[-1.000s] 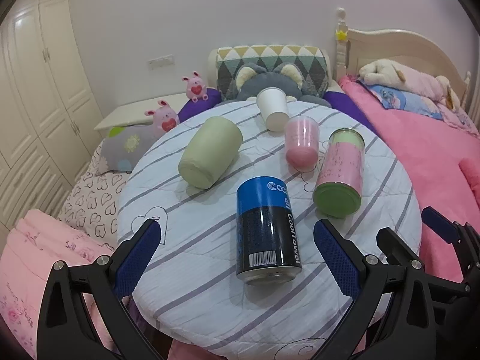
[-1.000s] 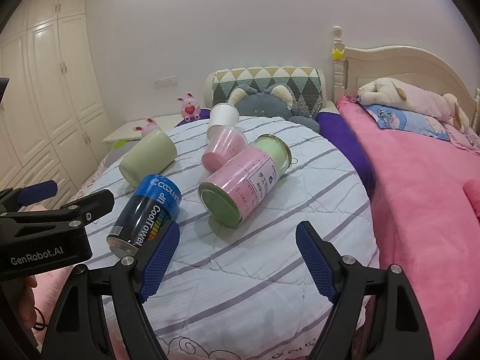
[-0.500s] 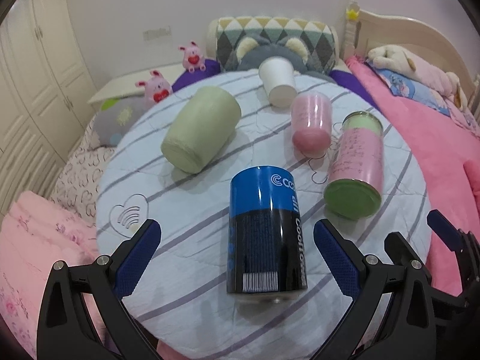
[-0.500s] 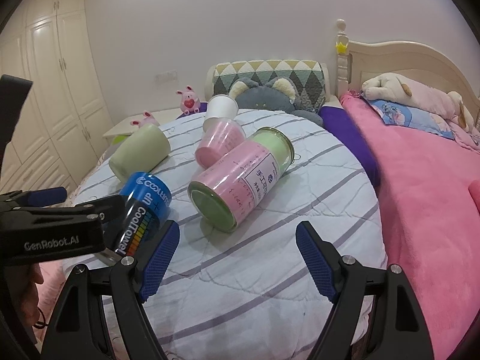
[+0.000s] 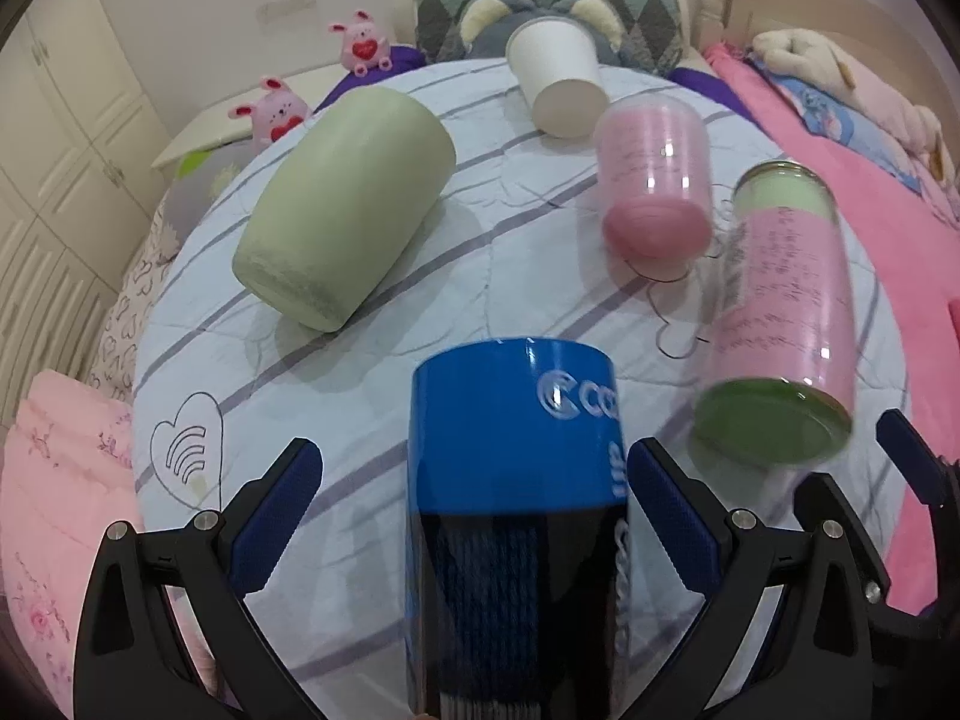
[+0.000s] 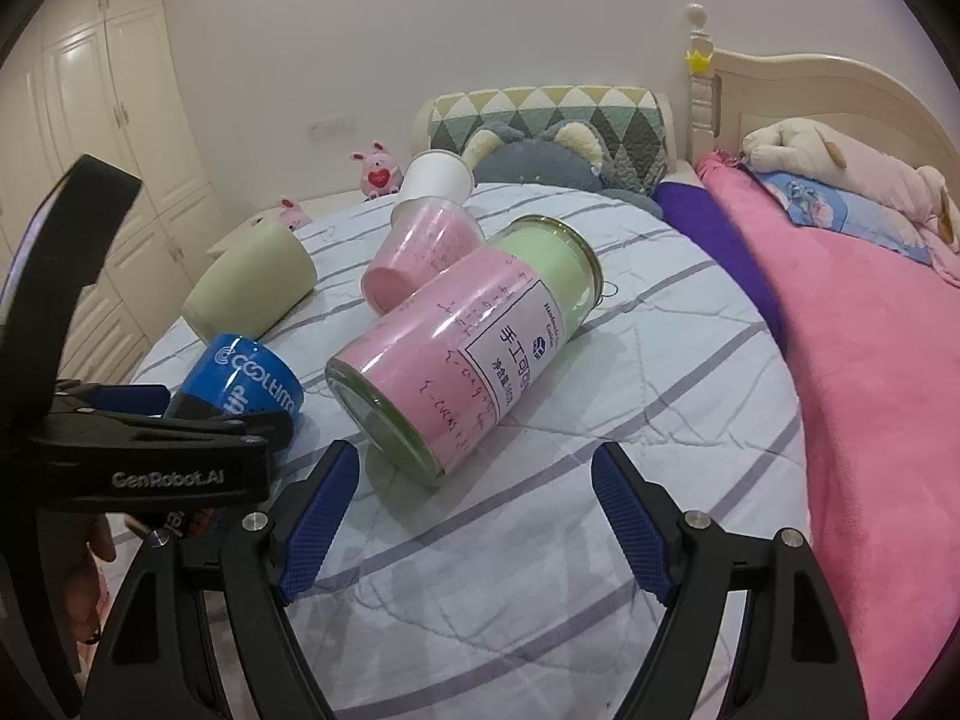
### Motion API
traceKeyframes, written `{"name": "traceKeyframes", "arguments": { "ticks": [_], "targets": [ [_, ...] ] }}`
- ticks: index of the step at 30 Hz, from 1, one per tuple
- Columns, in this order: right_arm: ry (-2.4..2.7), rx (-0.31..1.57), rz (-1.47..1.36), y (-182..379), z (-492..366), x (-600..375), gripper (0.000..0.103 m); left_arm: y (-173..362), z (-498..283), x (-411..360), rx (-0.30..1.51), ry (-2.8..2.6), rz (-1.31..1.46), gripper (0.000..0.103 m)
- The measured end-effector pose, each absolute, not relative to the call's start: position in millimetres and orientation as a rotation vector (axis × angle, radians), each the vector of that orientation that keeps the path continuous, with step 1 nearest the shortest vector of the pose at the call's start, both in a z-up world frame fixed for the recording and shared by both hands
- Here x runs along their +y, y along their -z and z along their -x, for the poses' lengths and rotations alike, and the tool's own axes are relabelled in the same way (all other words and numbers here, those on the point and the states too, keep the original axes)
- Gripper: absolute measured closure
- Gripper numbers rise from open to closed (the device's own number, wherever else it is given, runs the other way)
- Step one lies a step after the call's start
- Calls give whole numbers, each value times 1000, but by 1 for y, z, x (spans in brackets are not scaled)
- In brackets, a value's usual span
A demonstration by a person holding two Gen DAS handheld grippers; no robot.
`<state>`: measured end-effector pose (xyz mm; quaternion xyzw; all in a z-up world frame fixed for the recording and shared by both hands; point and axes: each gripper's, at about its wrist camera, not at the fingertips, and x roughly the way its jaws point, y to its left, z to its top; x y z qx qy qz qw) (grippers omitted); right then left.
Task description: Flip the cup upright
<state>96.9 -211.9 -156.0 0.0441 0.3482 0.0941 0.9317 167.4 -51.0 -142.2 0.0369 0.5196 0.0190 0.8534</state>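
Observation:
Several cups lie on their sides on a round striped table (image 5: pixel 480 276). A blue and black can-shaped cup (image 5: pixel 516 480) lies between the fingers of my open left gripper (image 5: pixel 474 516), with gaps on both sides; it also shows in the right wrist view (image 6: pixel 252 378). A pink-labelled glass jar (image 5: pixel 780 330) (image 6: pixel 468 354) lies to its right, just ahead of my open, empty right gripper (image 6: pixel 474 510). A pale green cup (image 5: pixel 348 210), a pink plastic cup (image 5: pixel 654 180) and a white paper cup (image 5: pixel 558 78) lie farther back.
A bed with a pink blanket (image 6: pixel 870 360) lies right of the table. Pillows and plush toys (image 5: pixel 540 18) sit behind it. White wardrobe doors (image 6: pixel 90 120) stand at the left. A pink quilt (image 5: pixel 54 480) lies low at the left.
My left gripper has moved forward and down so the blue can now lies between its open fingers. My right gripper has shifted slightly closer to the pink jar.

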Motion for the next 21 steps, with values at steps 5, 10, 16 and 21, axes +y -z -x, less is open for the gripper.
{"name": "traceKeyframes", "arguments": {
  "ticks": [5,10,16,21],
  "targets": [
    [-194,721,-93,158,-104,-213,22,147,-174,-44,1136,3,-24,24],
    [-197,721,-95,158,-107,-213,22,140,-170,-48,1071,12,-50,29],
    [-198,712,-98,156,-106,-214,22,118,-159,-47,913,9,-53,30],
    [-194,700,-99,154,-104,-214,22,105,-151,-45,815,9,-62,32]
  ]
}}
